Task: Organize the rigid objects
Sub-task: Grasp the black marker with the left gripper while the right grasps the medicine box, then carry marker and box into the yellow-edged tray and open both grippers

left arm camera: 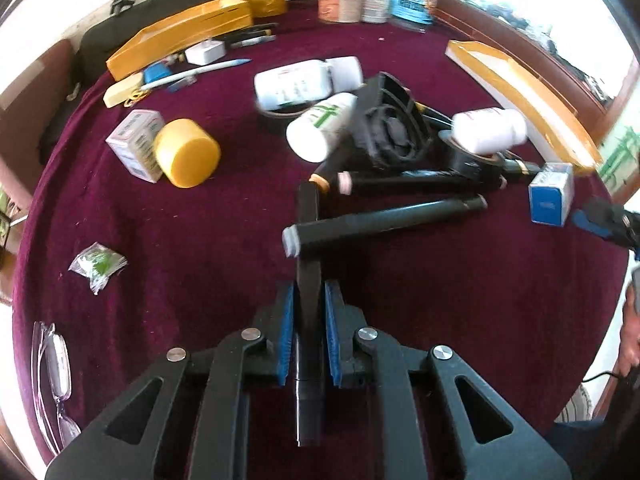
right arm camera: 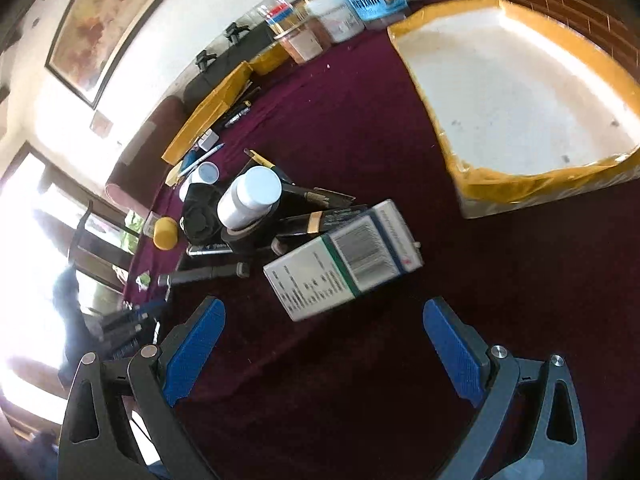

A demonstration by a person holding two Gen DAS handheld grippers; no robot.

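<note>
The left gripper (left arm camera: 309, 312) has its jaws closed on a black bar (left arm camera: 309, 248), which juts forward over the desk (left arm camera: 192, 240). Its far end sits just beside a dark marker (left arm camera: 384, 220) and the pile of bottles (left arm camera: 320, 124), so a careless swing could knock them rolling; the narrow grip might also let the bar pivot.

The right gripper (right arm camera: 324, 344) hangs with jaws wide open and empty, near a medicine box (right arm camera: 344, 260) lying on the desk. Closing on it askew could crush or skid it.

The right tray (right arm camera: 516, 92) looks empty. The far left tray (left arm camera: 180, 36) is seen edge-on, so its contents cannot be told. A yellow cup (left arm camera: 188, 152) lies on its side.
</note>
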